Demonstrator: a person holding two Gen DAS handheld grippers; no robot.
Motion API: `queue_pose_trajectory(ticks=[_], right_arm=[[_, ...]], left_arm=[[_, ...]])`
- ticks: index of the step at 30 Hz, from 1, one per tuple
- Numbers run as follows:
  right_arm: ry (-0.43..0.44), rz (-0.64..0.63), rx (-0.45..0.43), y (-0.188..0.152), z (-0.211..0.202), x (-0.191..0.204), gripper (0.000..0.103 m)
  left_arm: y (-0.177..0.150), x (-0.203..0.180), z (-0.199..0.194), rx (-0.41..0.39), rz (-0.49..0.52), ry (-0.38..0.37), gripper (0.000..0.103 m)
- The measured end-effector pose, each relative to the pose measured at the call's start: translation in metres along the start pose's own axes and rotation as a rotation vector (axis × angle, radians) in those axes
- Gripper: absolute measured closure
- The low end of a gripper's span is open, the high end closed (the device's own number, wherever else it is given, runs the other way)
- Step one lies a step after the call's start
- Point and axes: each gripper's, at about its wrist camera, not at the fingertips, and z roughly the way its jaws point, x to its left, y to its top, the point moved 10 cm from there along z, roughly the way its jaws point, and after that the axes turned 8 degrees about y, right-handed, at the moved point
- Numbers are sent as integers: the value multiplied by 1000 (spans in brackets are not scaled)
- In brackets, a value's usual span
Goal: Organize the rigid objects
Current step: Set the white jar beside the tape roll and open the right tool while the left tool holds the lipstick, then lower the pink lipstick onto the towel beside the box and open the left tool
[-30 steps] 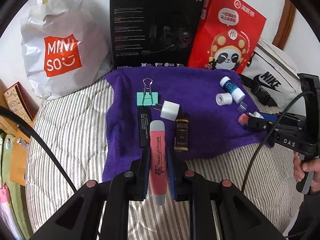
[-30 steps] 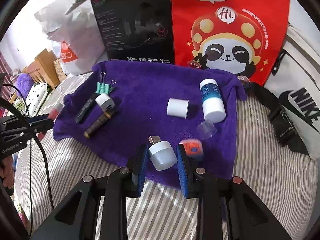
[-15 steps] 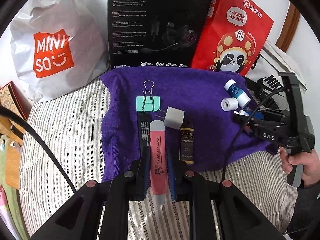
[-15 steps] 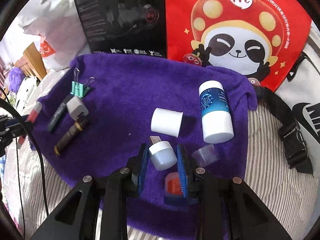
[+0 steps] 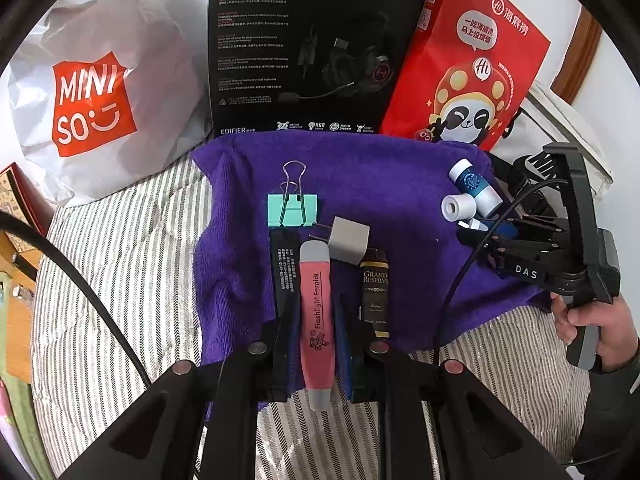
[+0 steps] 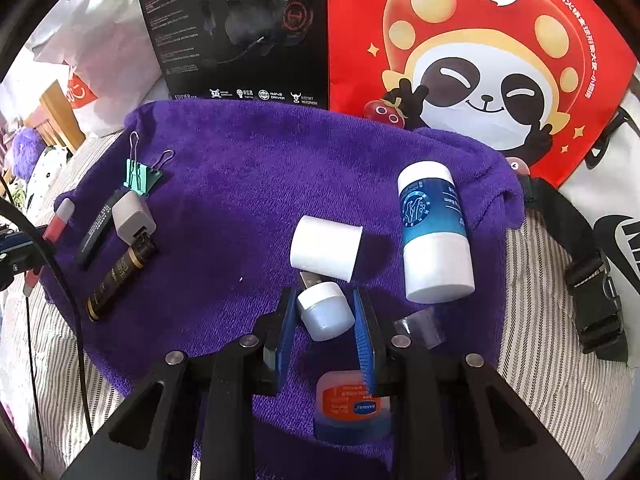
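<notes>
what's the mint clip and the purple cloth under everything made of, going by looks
Mint clip: looks like painted sheet metal with a smooth matte body, and bare wire handles that glint silver. Purple cloth: soft fabric, probably plush or terry, given its fuzzy nap and rumpled edges.

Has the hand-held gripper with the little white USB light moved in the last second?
Yes. The right hand-held gripper carried the USB light forward over the purple towel, up to the white cap.

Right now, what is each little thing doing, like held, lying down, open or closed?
Pink flashlight: held, left fingers shut.
Small USB light: held, right fingers shut.
Blue-and-white bottle: lying down.
White cap: lying on its side.
Green binder clip: lying on the towel.
</notes>
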Motion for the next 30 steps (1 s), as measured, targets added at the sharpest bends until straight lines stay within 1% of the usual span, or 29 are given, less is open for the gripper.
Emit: queue_pose_trajectory(ticks=[4,7,9,12,17,18,20,26,30], right_arm=[[1,-6,0,-1,0,0,74],[22,11,9,-2,-2,1,65],[26,17,15,-4,-6,2,64],[18,13,14,-6,-16,3,60],[15,27,-2,-15,-44,3,59],[14,29,-7,-17,-50,2,58],[6,34,-13,-23,-61,0,54],[-21,65,-13,-43,-86,-15,54],[-32,94,-15,-54,-94,-25,54]], left_arm=[[-1,-1,0,1,6,-3,87],[-3,-4,0,7,14,-5,87],[-5,-6,0,12,17,-6,87],[-7,-8,0,19,18,-10,87],[-6,-17,-2,25,27,-11,87],[-5,-20,-2,26,31,-15,87],[-3,-29,-2,28,41,-25,87],[5,-58,3,40,68,-64,87],[7,-77,14,53,94,-86,87]])
